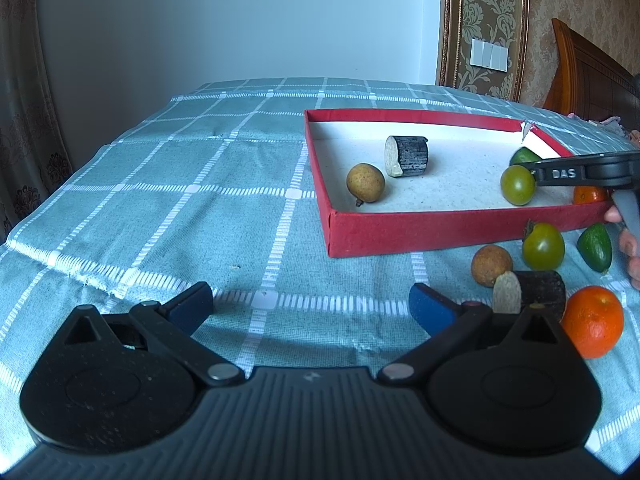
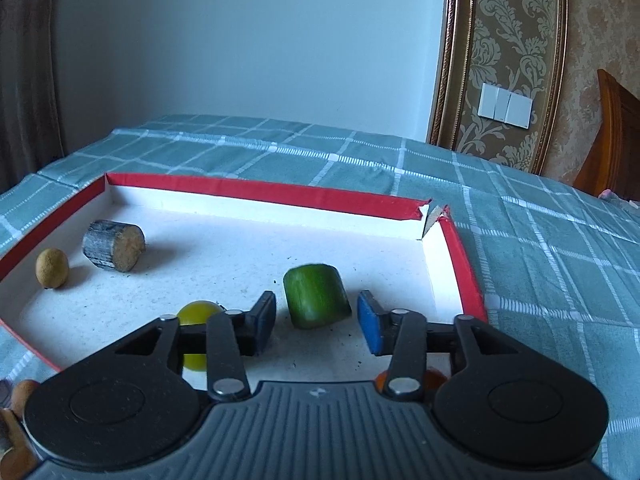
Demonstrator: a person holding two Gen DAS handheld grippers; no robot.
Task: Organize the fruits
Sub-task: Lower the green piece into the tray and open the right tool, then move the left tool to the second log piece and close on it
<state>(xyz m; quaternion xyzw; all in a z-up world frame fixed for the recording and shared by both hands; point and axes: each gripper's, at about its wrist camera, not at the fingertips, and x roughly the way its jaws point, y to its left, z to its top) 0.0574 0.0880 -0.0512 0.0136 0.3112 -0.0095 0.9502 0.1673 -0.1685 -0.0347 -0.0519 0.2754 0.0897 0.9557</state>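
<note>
Right gripper (image 2: 316, 322) hangs over the near right part of a shallow red box (image 2: 264, 192), its blue-padded jaws apart and nothing pressed between them. A green fruit piece (image 2: 317, 297) lies on the white floor of the box just ahead of the gap between the pads, touching neither one. It is a stubby, barrel-like chunk with its long axis running away from the camera and leaning a little to the left; its edges are slightly blurred.

Inside the box, seen from the right wrist, a dark-barked sugarcane section (image 2: 113, 250) lies on its side at the far left, its pale cut end facing right and toward the camera. A tan longan (image 2: 52, 268) sits just left of it, near the left wall. A yellow-green tomato (image 2: 197, 314) rests behind the gripper's left finger, partly hidden, and an orange fruit (image 2: 434, 378) shows in a sliver under the right finger. The far right corner of the box is torn open.

Left gripper (image 1: 311, 307) is held low over the green checked cloth (image 1: 180, 184), jaws wide apart and empty, well left of the box. Outside the box, along its near wall, lie a second longan (image 1: 491, 265), a green tomato (image 1: 543, 246), a green fruit (image 1: 595, 246), another sugarcane section (image 1: 536, 290) with its cut end facing left, and an orange (image 1: 594, 322).
</note>
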